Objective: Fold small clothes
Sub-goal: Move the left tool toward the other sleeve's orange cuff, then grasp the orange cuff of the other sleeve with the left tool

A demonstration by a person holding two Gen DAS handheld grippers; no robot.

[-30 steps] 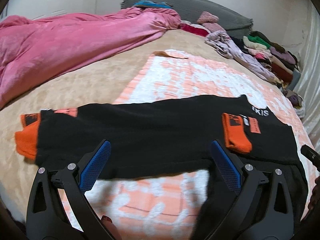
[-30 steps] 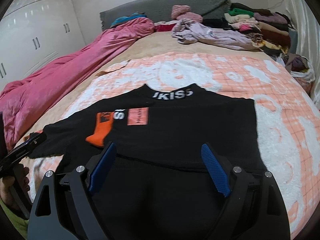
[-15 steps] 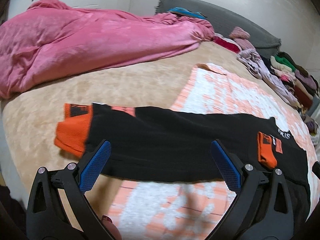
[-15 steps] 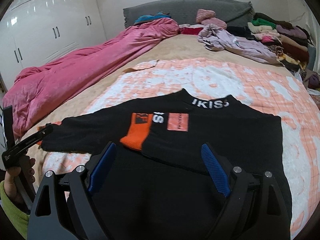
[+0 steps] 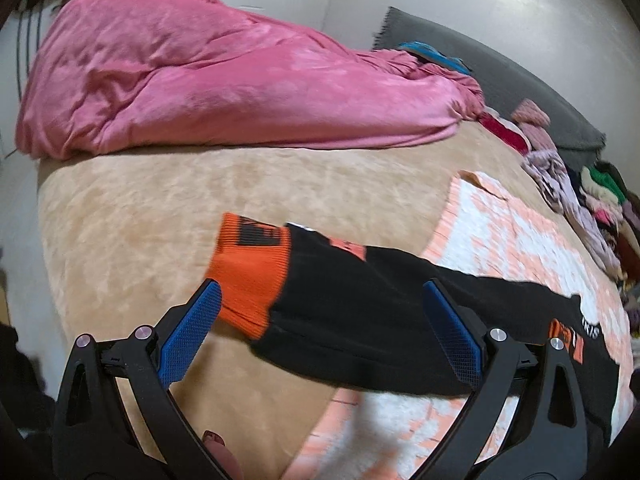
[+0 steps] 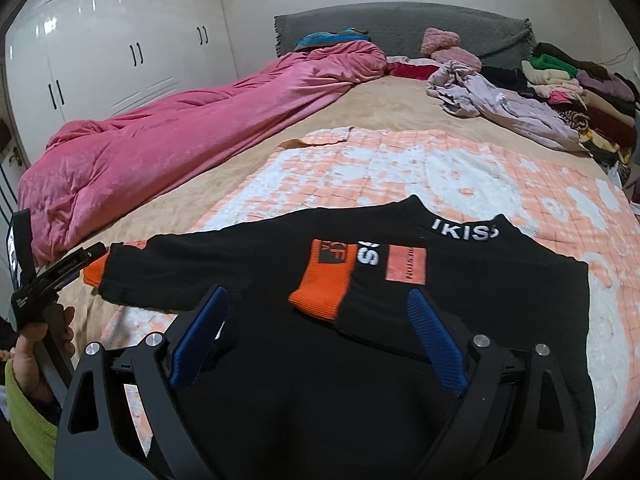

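- Black top (image 5: 360,312) with orange cuffs is seen in the left wrist view stretched across the bed, its extended sleeve lying just ahead of the left gripper (image 5: 320,332).
- Both blue pads of the left gripper are spread wide, and nothing is held between them; the orange cuff (image 5: 252,280) sits close to the left pad (image 5: 188,332), while black sleeve cloth fills the gap.
- The cuff end is laid on the bare beige bedcover (image 5: 160,208), past the edge of the peach-and-white blanket (image 5: 520,240).
- Open beige surface is left between the cuff and the heaped pink duvet (image 5: 200,80).
- In the right wrist view the top (image 6: 440,320) is spread flat on the blanket (image 6: 400,168), collar lettering turned away from the camera.
- A second orange cuff (image 6: 324,284) is folded in over the chest.
- The right gripper (image 6: 316,340) is held above the lower body of the garment, its pads wide apart and empty.
- The left gripper (image 6: 60,272) is seen at the far sleeve end, held by a hand (image 6: 36,352) with a green sleeve.
- Clear blanket is left beyond the collar; piled clothes (image 6: 560,92) line the far right edge.
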